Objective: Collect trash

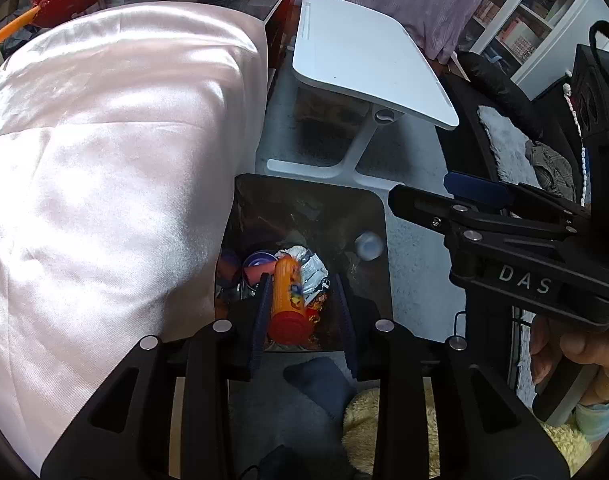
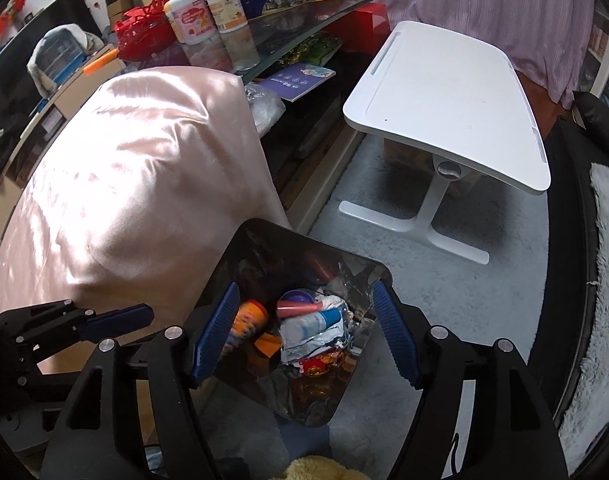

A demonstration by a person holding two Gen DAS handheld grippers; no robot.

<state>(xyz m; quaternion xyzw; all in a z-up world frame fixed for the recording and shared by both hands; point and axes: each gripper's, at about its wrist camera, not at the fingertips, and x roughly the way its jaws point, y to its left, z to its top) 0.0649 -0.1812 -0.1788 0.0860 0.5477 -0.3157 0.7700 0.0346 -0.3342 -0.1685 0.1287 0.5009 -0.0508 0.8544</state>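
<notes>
Trash bin (image 1: 378, 216), bottle (image 1: 287, 302) between left gripper (image 1: 304, 316)

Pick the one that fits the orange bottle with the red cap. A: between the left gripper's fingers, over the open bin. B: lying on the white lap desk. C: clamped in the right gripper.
A: the orange bottle sits between the left gripper fingers, above the bin.
</notes>
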